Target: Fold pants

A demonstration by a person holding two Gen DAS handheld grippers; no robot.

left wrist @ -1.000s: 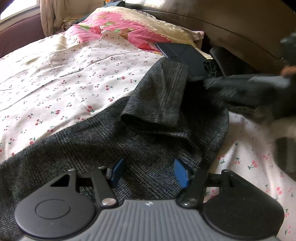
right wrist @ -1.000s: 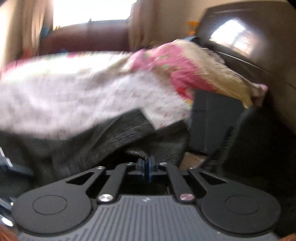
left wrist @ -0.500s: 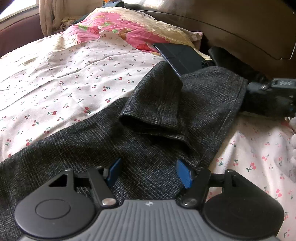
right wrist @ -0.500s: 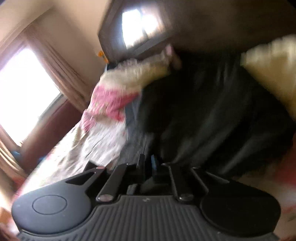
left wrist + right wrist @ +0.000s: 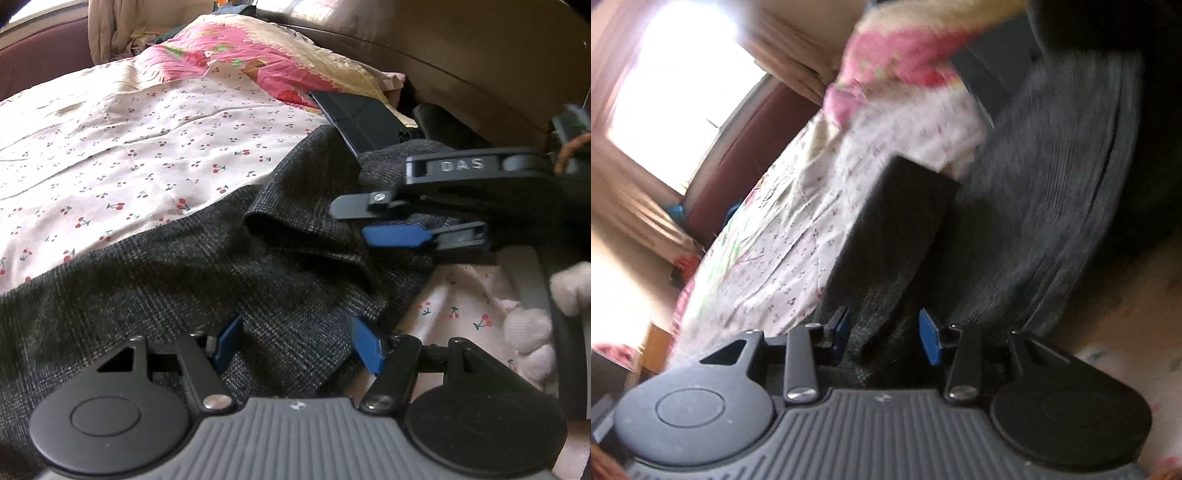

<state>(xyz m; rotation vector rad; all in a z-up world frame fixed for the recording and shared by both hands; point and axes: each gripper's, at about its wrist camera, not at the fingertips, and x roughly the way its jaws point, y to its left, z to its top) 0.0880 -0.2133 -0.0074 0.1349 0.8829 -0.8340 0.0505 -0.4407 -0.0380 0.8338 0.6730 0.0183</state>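
Dark grey checked pants lie across the cherry-print bedsheet, one part folded over into a rumpled flap. My left gripper is open, its blue pads low over the cloth near the front edge. My right gripper comes in from the right, open, its fingers lying sideways over the pants' folded part. In the blurred right wrist view the open right gripper has grey cloth between and beyond its pads.
A pink floral pillow lies at the head of the bed, with a dark flat case beside it and a brown headboard behind. A gloved hand shows at the right. A window and curtains are in the right wrist view.
My right gripper was shut and swinging fast; now it is open and lies sideways over the folded part of the pants. The left gripper stays open and nearly still.
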